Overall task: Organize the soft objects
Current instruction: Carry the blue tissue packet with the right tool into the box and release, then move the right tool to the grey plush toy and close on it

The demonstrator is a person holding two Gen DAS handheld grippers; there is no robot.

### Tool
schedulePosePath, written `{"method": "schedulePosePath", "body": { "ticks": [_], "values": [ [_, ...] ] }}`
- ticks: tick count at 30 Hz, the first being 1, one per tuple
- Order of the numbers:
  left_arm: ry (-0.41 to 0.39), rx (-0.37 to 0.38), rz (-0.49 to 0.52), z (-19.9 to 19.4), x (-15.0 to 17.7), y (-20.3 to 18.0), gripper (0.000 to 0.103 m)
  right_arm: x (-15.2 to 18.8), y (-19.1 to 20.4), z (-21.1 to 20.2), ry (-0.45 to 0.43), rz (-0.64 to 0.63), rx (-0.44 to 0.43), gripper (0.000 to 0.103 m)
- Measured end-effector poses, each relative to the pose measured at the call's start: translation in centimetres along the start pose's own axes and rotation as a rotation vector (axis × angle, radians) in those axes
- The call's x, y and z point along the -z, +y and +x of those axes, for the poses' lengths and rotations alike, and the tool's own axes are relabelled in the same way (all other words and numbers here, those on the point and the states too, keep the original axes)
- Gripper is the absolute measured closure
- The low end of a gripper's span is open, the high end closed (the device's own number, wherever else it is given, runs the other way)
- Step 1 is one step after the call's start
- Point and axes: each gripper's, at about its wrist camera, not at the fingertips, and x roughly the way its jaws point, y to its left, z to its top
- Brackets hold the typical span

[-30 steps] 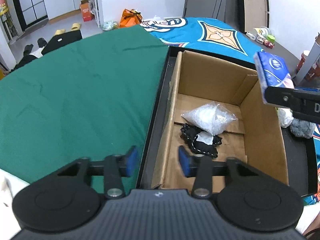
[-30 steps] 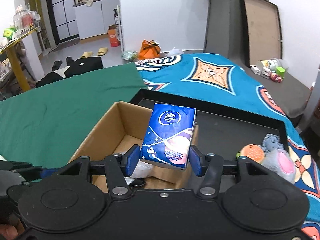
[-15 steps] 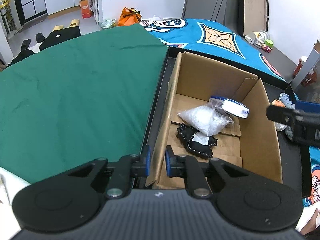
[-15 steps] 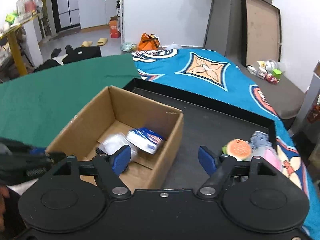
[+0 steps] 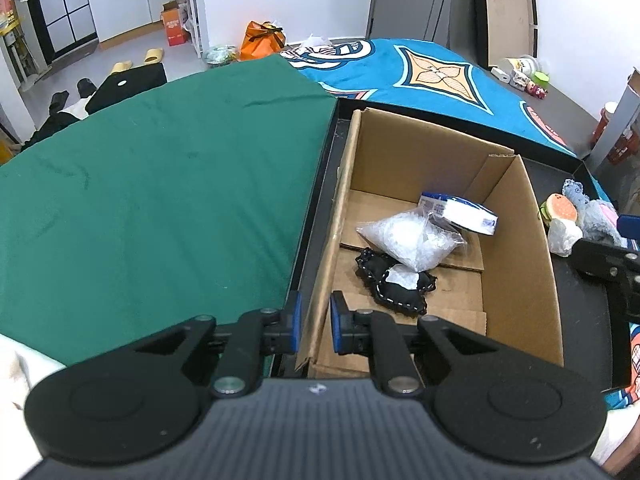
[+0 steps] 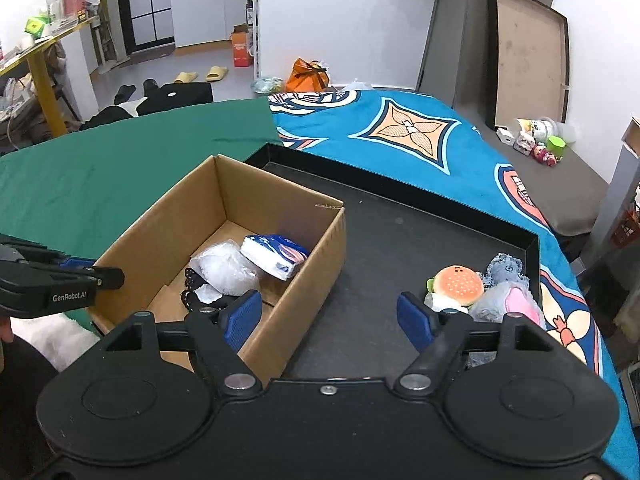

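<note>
From the left wrist camera, we see our left gripper (image 5: 313,322) clamped on the near left wall of the cardboard box (image 5: 516,248), one blue pad outside and one inside, the wall pinched between them. Ahead of the fingers and to their right, inside the box, lie a black stitched pouch (image 5: 396,286), a clear plastic bag of white stuff (image 5: 412,238) resting partly on it, and beyond that a blue and white tissue pack (image 5: 460,212), tilted against the bag.

From the right wrist camera, our right gripper (image 6: 331,320) stands wide apart and holds nothing; its jaws have just been opening. The tissue pack (image 6: 276,254) lies in the box (image 6: 316,280), ahead of the left finger. Just beyond the right finger, on the black tray (image 6: 400,236), sit a burger-shaped plush (image 6: 456,286) and a grey and pink plush toy (image 6: 508,300), touching each other.
</note>
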Motion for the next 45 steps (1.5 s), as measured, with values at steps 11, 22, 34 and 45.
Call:
{"method": "schedulePosePath", "body": {
  "ticks": [11,22,34,45],
  "values": [
    [0.015,-0.053,0.044,-0.1,-0.2,-1.0,0.087,0.2,-2.6,-0.2,0.0,-0.001,-0.036,0.029],
    [0.026,-0.122,0.099,-0.4,-0.5,-3.0,0.038,2.4,-6.3,0.8,-0.041,0.093,-0.036,0.026],
    [0.061,-0.157,0.078,-0.5,-2.0,-4.3,0.032,2.9,-10.4,1.1,-0.064,0.159,-0.015,0.024],
    [0.07,-0.21,0.094,0.1,-3.1,-5.4,0.029,3.4,-15.3,2.3,-0.033,0.297,0.027,0.024]
  ]
}}
